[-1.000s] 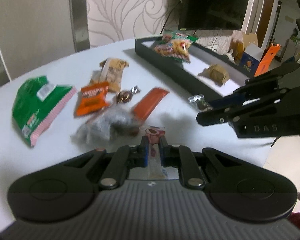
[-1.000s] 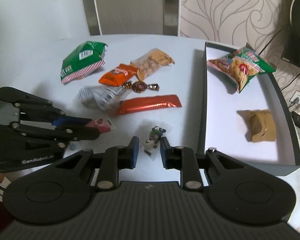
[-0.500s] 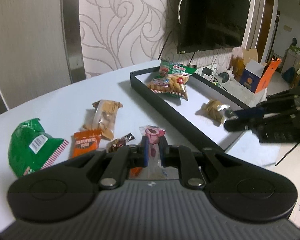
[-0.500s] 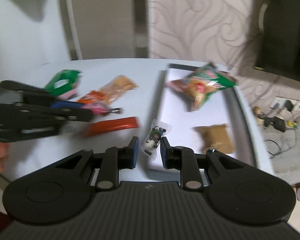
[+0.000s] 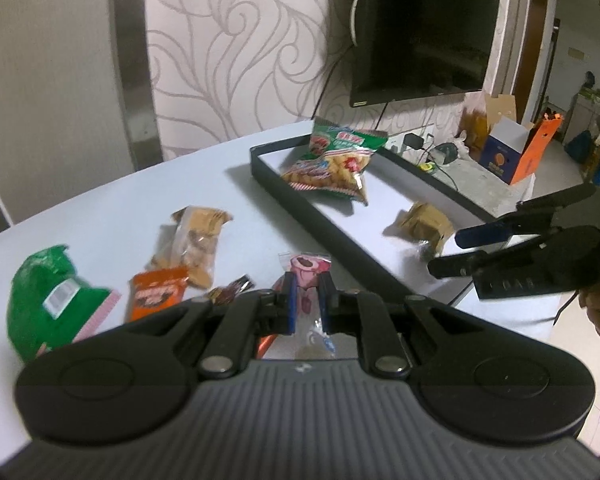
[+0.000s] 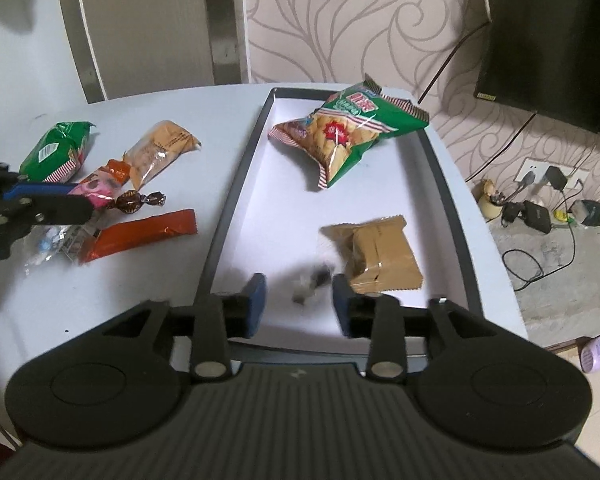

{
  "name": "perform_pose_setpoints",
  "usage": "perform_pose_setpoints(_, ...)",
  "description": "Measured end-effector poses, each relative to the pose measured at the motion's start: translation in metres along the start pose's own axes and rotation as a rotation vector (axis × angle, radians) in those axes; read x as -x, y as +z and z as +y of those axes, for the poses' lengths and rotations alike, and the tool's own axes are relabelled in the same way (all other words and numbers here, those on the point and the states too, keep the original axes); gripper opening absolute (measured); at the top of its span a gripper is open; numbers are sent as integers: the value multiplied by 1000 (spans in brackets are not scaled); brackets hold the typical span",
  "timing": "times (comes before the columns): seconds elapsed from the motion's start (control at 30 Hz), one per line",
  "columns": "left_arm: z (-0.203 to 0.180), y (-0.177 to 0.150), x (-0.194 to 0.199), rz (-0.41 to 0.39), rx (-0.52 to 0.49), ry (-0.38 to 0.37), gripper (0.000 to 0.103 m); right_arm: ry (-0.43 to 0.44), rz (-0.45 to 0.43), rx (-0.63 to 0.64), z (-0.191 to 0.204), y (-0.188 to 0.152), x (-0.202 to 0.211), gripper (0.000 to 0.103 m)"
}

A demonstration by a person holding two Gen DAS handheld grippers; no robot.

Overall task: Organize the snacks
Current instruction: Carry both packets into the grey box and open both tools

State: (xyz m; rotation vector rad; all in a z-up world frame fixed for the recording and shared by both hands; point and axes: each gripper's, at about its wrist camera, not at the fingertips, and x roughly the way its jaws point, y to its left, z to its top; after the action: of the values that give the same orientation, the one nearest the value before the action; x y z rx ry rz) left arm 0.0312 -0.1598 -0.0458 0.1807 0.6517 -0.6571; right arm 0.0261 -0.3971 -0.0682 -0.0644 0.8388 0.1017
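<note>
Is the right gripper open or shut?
Open. In the right wrist view the right gripper has its jaws spread wide, with a small blurred candy loose between them over the tray.

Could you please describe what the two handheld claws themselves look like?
Both are matte black plastic: a ribbed grey-black body with two round bosses, silver pivot pins and linkage arms. The left claw and right claw have blue finger pads. White lettering marks the right claw's side, blurred here.

Dim, even indoor light with soft shadows; fisheye bending toward every edge, a motion-blurred candy at 6 o'clock, faint glare on the chip bag.
</note>
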Motion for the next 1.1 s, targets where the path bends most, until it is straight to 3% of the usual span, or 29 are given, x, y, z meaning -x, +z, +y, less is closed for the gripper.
perform_pose_setpoints(0.17,-16,19,-19,-15,-29,-28,15,-3,-30,-10,-4,-2,21,53)
perform_pose_setpoints(0.37,-34,49,-44,-38,-28,-49,15,101,-71,-107,-7,-4,58,68)
perform_pose_setpoints(0.5,-46,67,-64,-41,-24,-55,15,133,-86,-107,-1,-10,74,69)
perform_pose_setpoints(0.77,-72,86,-96,-36,-49,-53,15,108,-56,-159,-15,-30,81,69)
perform_pose_setpoints(1.1,-87,87,-129,8,-66,-33,16,68,-37,-221,-36,-49,89,70)
